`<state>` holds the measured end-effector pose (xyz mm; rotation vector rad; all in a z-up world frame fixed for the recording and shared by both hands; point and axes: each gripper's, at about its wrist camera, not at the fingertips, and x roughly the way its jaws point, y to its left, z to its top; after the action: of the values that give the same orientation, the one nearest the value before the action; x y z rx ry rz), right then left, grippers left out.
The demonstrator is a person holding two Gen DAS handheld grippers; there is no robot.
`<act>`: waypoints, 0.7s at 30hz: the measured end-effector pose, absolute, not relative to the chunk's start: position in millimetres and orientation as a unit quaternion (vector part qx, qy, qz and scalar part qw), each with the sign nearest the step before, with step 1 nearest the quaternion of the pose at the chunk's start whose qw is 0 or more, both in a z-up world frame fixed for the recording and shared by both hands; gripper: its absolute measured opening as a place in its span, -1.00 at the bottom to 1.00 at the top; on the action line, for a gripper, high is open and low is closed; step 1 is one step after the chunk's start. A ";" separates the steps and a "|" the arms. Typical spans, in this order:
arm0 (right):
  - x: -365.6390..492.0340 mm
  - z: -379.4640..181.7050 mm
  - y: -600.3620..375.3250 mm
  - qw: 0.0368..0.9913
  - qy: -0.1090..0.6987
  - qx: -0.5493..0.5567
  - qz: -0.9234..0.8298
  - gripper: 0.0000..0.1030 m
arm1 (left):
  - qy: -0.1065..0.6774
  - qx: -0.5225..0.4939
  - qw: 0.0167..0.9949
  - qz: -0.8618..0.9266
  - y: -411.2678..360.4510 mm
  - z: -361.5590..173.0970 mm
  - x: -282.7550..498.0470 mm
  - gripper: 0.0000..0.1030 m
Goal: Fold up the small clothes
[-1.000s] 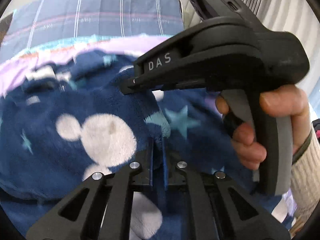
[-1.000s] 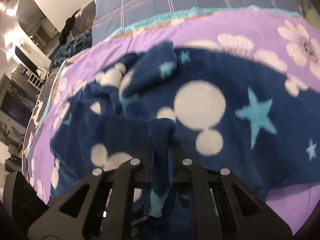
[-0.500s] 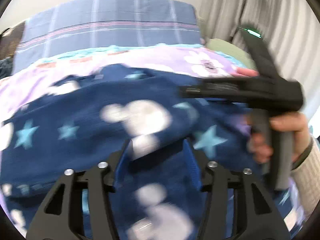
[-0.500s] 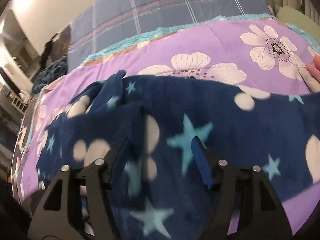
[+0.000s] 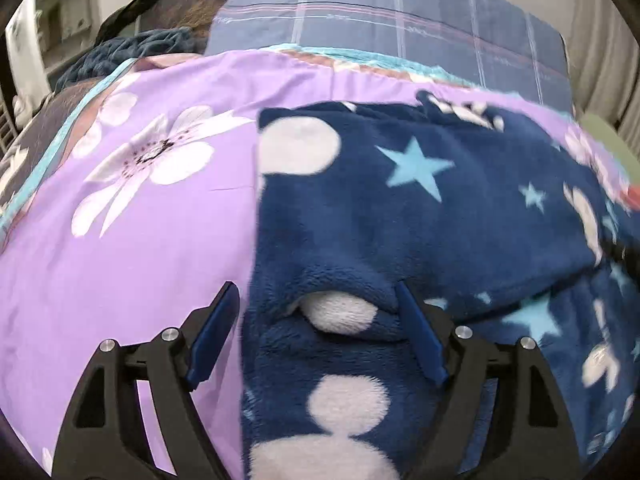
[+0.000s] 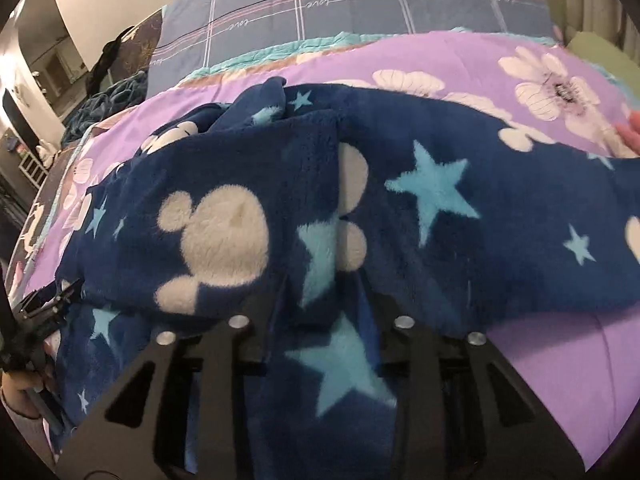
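Note:
A navy fleece garment (image 5: pixel 400 208) with white mouse heads and light blue stars lies spread on the purple flowered sheet (image 5: pixel 132 248). My left gripper (image 5: pixel 316 320) hovers at the garment's left edge, its jaws opening wide. A rumpled fold lies between them; the left pad (image 5: pixel 212 332) is over bare sheet. In the right wrist view the garment (image 6: pixel 460 208) drapes over my right gripper (image 6: pixel 322 308). Its jaws are closing on a fold that fills the gap. The fingertips are hidden under the fleece. The left gripper (image 6: pixel 40 312) shows at the left edge, held by a hand.
A grey-blue plaid quilt (image 6: pixel 360 4) runs along the far side of the bed. A dark blue knitted blanket (image 5: pixel 120 52) sits at the back left. Curtains (image 5: pixel 600 40) hang at the far right. Purple sheet (image 6: pixel 560 356) lies bare to the garment's right.
My left gripper let go of the fleece, opened and swung left to the garment's edge; the right gripper left its view. My right gripper opened, then narrowed on a new fold. The garment lies flatter.

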<state>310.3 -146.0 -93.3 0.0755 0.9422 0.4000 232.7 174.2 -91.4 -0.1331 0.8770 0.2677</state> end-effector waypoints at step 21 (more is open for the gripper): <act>225.8 -10.7 -505.8 0.906 0.277 0.314 -0.066 0.03 | 0.414 -0.011 0.910 -0.035 49.4 -101.3 289.3 0.57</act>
<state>225.8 -505.8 -10.7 0.6479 0.5719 -0.1372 289.3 49.4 -101.3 -0.0221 0.8528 -0.0718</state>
